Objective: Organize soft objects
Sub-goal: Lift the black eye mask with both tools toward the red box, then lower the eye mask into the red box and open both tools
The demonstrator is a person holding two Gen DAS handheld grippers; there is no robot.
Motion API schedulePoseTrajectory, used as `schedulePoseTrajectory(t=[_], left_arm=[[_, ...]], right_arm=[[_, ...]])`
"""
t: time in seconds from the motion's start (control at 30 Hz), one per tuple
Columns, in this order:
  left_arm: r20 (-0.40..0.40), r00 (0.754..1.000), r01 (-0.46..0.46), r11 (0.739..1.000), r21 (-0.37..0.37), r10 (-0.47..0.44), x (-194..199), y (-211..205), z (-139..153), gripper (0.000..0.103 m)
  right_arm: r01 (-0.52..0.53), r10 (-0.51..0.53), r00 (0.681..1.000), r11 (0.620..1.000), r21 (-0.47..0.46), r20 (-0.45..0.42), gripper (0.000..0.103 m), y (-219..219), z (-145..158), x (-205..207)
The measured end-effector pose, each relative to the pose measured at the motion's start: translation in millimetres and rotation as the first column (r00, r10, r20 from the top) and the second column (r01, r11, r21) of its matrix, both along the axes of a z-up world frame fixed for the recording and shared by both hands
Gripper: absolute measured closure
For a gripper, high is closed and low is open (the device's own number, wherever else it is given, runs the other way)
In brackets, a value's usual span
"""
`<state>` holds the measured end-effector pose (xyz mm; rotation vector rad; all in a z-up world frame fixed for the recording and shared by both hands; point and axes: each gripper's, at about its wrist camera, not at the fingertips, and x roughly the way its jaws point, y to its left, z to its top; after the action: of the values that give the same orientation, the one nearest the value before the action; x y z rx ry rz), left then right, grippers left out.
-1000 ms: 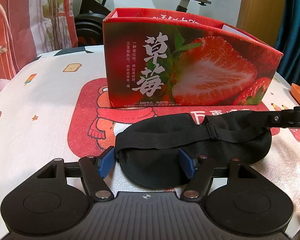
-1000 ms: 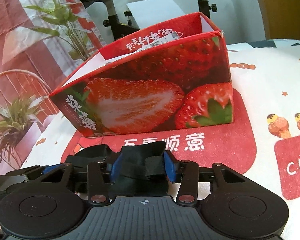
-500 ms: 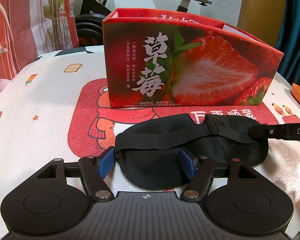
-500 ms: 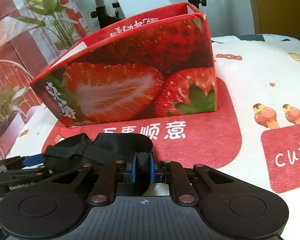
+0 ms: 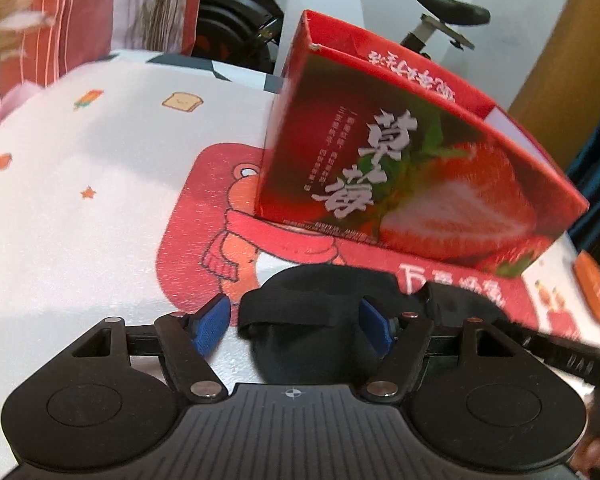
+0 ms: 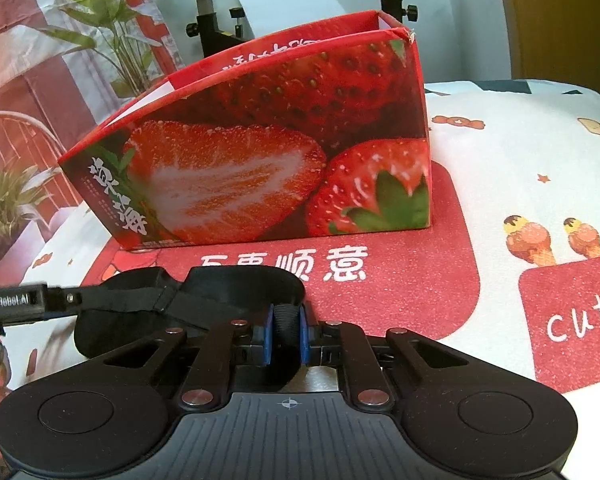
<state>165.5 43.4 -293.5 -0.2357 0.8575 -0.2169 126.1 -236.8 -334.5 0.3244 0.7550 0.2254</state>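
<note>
Black fabric eye mask (image 6: 204, 296) lay on the bench before the strawberry box (image 6: 284, 152), not yet stowed, pinched at one end by the right gripper (image 6: 286, 338), the left gripper (image 5: 296, 326) spread wide around it

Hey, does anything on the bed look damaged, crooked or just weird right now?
Only small things. The strawberry box has a frayed, torn top corner, seen at upper right in the right wrist view. The black sleep mask lies bunched on the red mat, pinched by the right gripper. Nothing is spilled.
</note>
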Motion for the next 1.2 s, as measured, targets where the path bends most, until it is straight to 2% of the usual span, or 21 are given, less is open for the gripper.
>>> schedulePoseTrajectory(t=[0.07,0.13,0.17,0.2,0.23,0.27,0.37,0.53,0.77,0.93,1.03,1.2], left_arm=[[-0.014,1.000,-0.018,0.999,-0.039,0.017,5.2,2.5,-0.1,0.031],[-0.027,0.999,-0.030,0.998,-0.049,0.028,9.8,2.6,0.1,0.034],[-0.029,0.999,-0.029,0.999,-0.040,0.028,10.9,1.8,0.5,0.046],[-0.032,0.999,-0.024,0.999,-0.029,0.023,11.9,-0.4,0.0,0.068],[-0.040,0.999,-0.025,1.000,-0.001,0.025,12.5,-2.2,-0.9,0.077],[-0.040,0.999,-0.026,0.999,0.019,0.027,13.0,-1.8,-0.6,0.084],[-0.029,0.999,-0.034,0.999,0.012,0.035,8.6,2.4,1.3,0.089],[0.034,0.999,-0.027,0.998,0.057,0.025,-5.6,2.8,18.5,0.093],[0.134,0.991,-0.014,0.993,0.120,-0.003,-18.6,-4.9,50.5,0.094],[0.176,0.984,-0.037,0.993,0.110,0.017,-18.5,-2.2,73.5,0.094],[0.196,0.980,-0.054,0.992,0.111,0.032,-18.8,-4.3,85.1,0.094],[0.236,0.970,-0.079,0.991,0.107,0.052,-19.4,-4.0,103.0,0.094]], right_arm=[[-0.002,0.002,1.000,1.000,-0.002,0.002,0.091,0.1,-0.2,-0.3],[-0.003,0.003,1.000,1.000,0.001,0.000,0.091,0.0,-0.2,-0.4],[-0.001,0.001,1.000,1.000,0.004,-0.001,0.091,0.1,-0.1,-0.5],[0.000,0.000,1.000,1.000,0.007,-0.002,0.091,-0.1,0.2,-0.8],[0.002,-0.002,1.000,1.000,0.008,-0.003,0.091,-0.5,0.7,-0.9],[0.003,-0.003,1.000,1.000,0.011,-0.004,0.091,-0.8,0.9,-1.1],[0.008,-0.008,1.000,0.999,0.036,-0.001,0.091,-4.1,1.7,-1.6],[-0.005,0.002,0.999,0.998,0.069,0.035,0.093,-6.4,8.3,-5.0],[-0.053,0.041,0.988,0.996,0.076,0.152,0.094,-7.5,37.2,-11.8],[-0.090,0.076,0.972,0.995,0.053,0.224,0.094,-7.9,58.8,-11.1],[-0.123,0.118,0.952,0.992,0.000,0.282,0.094,-3.9,74.4,-11.1],[-0.159,0.155,0.930,0.987,-0.015,0.332,0.094,-3.8,98.4,-1.5]])
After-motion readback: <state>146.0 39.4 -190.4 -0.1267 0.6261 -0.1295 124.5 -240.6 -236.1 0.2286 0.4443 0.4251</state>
